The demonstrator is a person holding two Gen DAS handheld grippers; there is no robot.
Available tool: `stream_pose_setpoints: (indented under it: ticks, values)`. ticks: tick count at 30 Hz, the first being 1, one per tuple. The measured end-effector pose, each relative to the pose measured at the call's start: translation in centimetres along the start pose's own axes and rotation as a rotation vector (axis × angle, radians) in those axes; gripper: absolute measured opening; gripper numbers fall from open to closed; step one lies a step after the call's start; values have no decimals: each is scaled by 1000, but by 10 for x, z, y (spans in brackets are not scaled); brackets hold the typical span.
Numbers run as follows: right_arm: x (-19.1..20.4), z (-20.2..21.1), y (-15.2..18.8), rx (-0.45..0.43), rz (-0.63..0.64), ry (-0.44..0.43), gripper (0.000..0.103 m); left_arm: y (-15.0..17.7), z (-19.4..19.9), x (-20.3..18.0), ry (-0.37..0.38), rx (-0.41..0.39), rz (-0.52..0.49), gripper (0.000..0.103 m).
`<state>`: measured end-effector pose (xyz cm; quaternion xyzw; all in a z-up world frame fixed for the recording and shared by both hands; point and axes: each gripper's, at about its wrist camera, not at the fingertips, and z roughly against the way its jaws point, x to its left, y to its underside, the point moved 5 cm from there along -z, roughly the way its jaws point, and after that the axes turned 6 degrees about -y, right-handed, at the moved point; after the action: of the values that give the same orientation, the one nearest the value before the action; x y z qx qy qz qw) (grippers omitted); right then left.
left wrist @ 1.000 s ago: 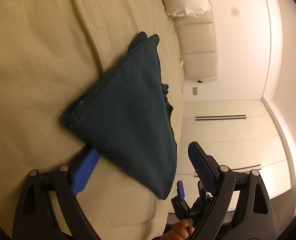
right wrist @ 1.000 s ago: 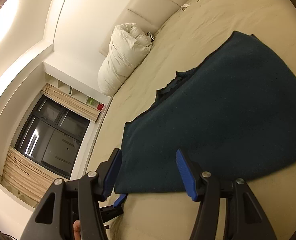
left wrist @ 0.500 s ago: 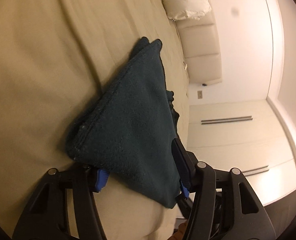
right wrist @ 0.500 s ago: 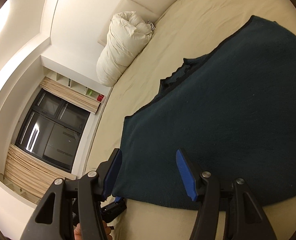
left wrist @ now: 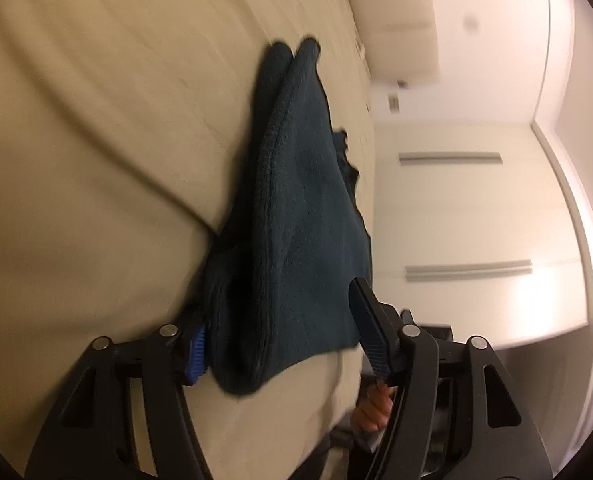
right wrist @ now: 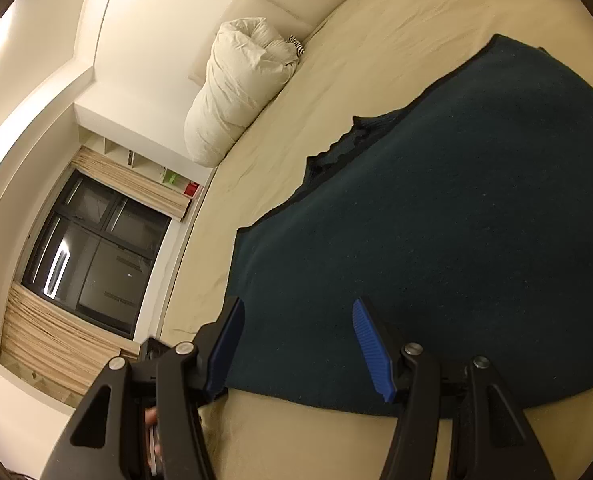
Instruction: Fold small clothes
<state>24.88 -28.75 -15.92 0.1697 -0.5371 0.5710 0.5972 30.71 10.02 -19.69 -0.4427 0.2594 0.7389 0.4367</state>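
A dark teal fleece cloth [left wrist: 296, 216] lies folded on the beige bed [left wrist: 96, 160]. My left gripper [left wrist: 280, 340] straddles its near corner, with the bunched cloth filling the gap between the jaws and lifted off the sheet. In the right wrist view the same cloth [right wrist: 436, 220] lies flat on the bed [right wrist: 376, 52]. My right gripper [right wrist: 296, 344] is open, its blue pads [right wrist: 370, 348] astride the cloth's near edge without pinching it.
A rolled white duvet [right wrist: 240, 84] lies by the padded headboard [right wrist: 296, 4] at the far end. A dark window with blinds [right wrist: 88, 248] is at the left. White wardrobe doors [left wrist: 468, 220] stand beyond the bed's edge.
My left gripper moved onto the cloth's corner, narrowed around it and raised it. My right gripper slid forward a little over the near edge and stayed open.
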Motion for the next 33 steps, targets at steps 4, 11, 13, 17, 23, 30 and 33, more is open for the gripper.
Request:
stream_pose_setpoints:
  ticks: [4,11,13,17,23,30,33]
  values:
    - [1,-5,0,23,15,10,60,-14,-13,0,2,99,-19,61]
    - [3,-18,-7,69,49,35,60,-28,-27,-10,-9,138,-62,58]
    - [6,-21,-11,83,64,38,60,-26,-19,-7,-29,138,-86,50]
    - [4,-34,-21,112,73,58,60,-21,-9,3,-70,105,-75,24]
    - [-23,-70,-20,227,44,155,57,-14,-2,-9,-173,56,-134,17]
    - [-29,-60,-22,209,16,68,58,-4,2,-79,-309,1,-295,12]
    - [-32,-48,-28,204,-71,-28,63,8,-29,-142,-356,-18,-450,12]
